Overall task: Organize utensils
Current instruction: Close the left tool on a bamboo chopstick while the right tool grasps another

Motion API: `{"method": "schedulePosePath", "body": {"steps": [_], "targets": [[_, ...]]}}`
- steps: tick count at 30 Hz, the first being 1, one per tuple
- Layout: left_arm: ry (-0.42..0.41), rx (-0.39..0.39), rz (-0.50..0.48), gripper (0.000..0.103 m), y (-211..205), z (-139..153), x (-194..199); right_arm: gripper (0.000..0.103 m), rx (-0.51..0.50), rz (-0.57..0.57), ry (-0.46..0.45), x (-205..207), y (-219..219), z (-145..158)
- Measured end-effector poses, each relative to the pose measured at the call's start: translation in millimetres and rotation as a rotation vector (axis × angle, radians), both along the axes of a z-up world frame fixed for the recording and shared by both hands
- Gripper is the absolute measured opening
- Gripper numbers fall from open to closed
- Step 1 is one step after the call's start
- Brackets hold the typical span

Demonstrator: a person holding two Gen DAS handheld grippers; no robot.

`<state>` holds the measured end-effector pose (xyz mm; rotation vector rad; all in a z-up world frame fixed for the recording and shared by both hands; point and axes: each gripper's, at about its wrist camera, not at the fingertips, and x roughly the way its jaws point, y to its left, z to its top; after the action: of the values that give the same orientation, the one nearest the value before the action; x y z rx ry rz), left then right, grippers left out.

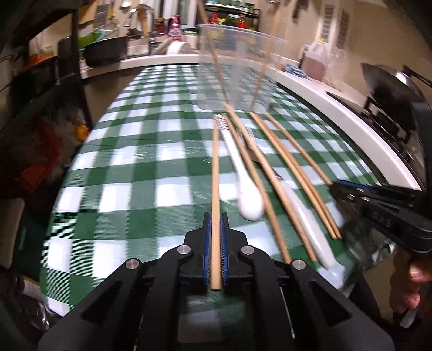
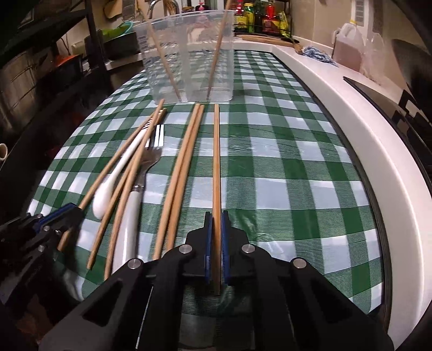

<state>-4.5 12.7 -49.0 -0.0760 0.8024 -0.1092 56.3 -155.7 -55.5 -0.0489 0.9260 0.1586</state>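
Observation:
My left gripper (image 1: 215, 218) is shut on one wooden chopstick (image 1: 215, 167) that points up the green checked tablecloth (image 1: 140, 167). My right gripper (image 2: 216, 216) is shut on another chopstick (image 2: 216, 151), at the right of the pile. Each gripper shows in the other's view: the right gripper (image 1: 334, 188) and the left gripper (image 2: 76, 209). Between them lie several loose chopsticks (image 2: 181, 172), a white spoon (image 1: 244, 186) (image 2: 106, 193) and a white-handled fork (image 2: 152, 159). Beyond stands a clear plastic container (image 1: 239, 67) (image 2: 189, 54) with two chopsticks leaning inside.
A raised white counter edge (image 2: 359, 129) runs along the table's right side, with a stove and a dark wok (image 1: 388, 89) behind it. A jug (image 2: 348, 46), bottles (image 2: 259, 19) and a sink with pots (image 1: 108, 48) line the back. A person's hand (image 1: 413, 283) grips the right tool.

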Motion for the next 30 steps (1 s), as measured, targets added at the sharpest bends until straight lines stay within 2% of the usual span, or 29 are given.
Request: {"method": "schedulePosePath", "body": {"steps": [4,13,30], "targets": [[-0.005,0.002,0.038,0.006,9,0,4,0.007,-0.015,-0.032,-0.002,2,-5,0],[-0.011,0.017,0.029,0.007,6,-2,1,0.008,-0.021,-0.044,-0.002,-3,-7,-1],[-0.043,0.032,0.037,0.008,2,-4,-1,0.008,-0.064,-0.061,-0.056,-12,1,-3]]}}
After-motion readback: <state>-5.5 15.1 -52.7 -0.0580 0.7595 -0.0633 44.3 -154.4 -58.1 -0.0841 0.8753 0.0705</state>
